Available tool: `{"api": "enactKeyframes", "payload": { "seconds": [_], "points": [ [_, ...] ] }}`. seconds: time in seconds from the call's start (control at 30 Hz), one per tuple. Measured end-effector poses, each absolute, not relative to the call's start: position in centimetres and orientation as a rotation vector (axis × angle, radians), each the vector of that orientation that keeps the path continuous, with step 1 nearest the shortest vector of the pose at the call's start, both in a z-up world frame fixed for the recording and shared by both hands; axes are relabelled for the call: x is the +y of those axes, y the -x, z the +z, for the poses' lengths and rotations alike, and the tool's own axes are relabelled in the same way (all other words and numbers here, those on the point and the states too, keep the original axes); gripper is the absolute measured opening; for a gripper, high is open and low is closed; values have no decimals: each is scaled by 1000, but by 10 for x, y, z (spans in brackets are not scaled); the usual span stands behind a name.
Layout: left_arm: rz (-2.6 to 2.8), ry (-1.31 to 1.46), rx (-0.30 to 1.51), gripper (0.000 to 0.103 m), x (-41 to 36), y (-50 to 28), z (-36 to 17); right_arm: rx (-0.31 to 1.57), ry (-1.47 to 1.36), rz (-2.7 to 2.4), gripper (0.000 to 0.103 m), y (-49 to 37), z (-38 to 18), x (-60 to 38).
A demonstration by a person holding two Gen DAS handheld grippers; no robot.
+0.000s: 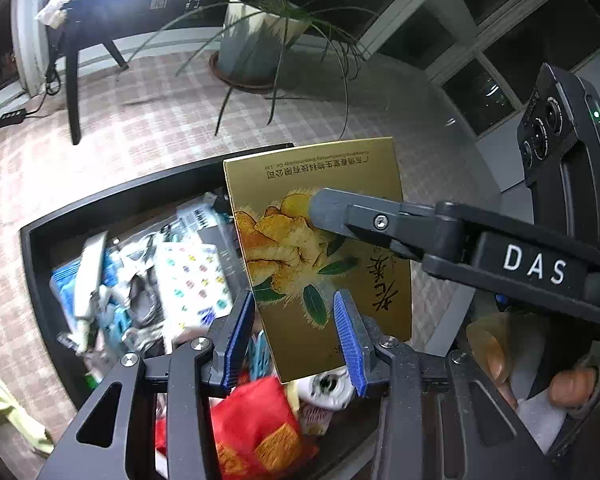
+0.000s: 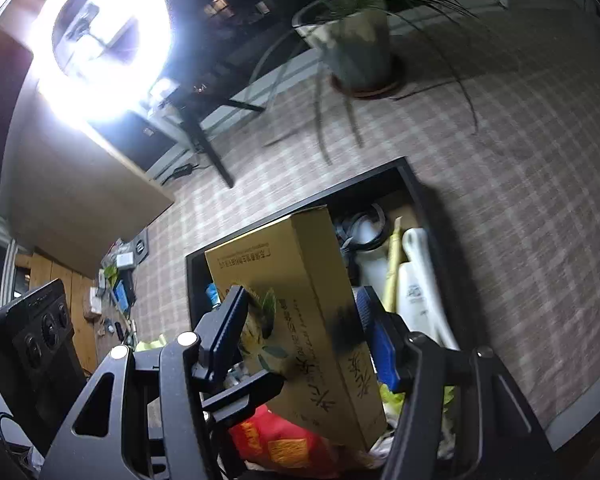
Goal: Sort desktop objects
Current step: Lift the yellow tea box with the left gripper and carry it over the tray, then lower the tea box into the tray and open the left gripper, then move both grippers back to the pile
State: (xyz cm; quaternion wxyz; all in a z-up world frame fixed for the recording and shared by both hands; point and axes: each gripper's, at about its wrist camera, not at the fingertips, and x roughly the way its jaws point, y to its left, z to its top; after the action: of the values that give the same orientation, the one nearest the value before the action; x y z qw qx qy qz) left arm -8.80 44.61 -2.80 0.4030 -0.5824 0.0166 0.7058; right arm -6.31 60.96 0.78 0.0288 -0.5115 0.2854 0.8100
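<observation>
My right gripper jaws seem to clamp the tall gold cardboard box at centre frame; my left gripper gapes, empty. I should lower it squarely into the black tray.

You see a gold box printed with yellow ginger, a black tray, a red pouch, and a pink-plaid cloth.

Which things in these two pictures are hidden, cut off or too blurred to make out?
- Left wrist view: the gold box hides the tray contents behind it.
- Left wrist view: items at the tray's left are motion-blurred; only a dotted card reads.
- Right wrist view: the red packet is cut off by the bottom edge and the box.
- Right wrist view: the ring light glare washes out its surroundings.
</observation>
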Motion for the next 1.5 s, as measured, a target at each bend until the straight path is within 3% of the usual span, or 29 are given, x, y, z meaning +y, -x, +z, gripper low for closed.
{"api": "enactKeyframes", "payload": {
  "seconds": [0.43, 0.8, 1.1, 1.5],
  "points": [
    [1812, 1491, 106, 38, 479, 98, -38, 840, 1602, 2494, 58, 97, -14, 648],
    [1849, 1483, 65, 38, 448, 109, -28, 835, 1563, 2484, 59, 92, -15, 646],
    [1937, 1492, 48, 38, 377, 113, -15, 698, 1562, 2581, 59, 83, 4, 599],
    [2152, 1632, -27, 39, 195, 126, -43, 552, 1691, 2737, 59, 80, 15, 488]
  ]
}}
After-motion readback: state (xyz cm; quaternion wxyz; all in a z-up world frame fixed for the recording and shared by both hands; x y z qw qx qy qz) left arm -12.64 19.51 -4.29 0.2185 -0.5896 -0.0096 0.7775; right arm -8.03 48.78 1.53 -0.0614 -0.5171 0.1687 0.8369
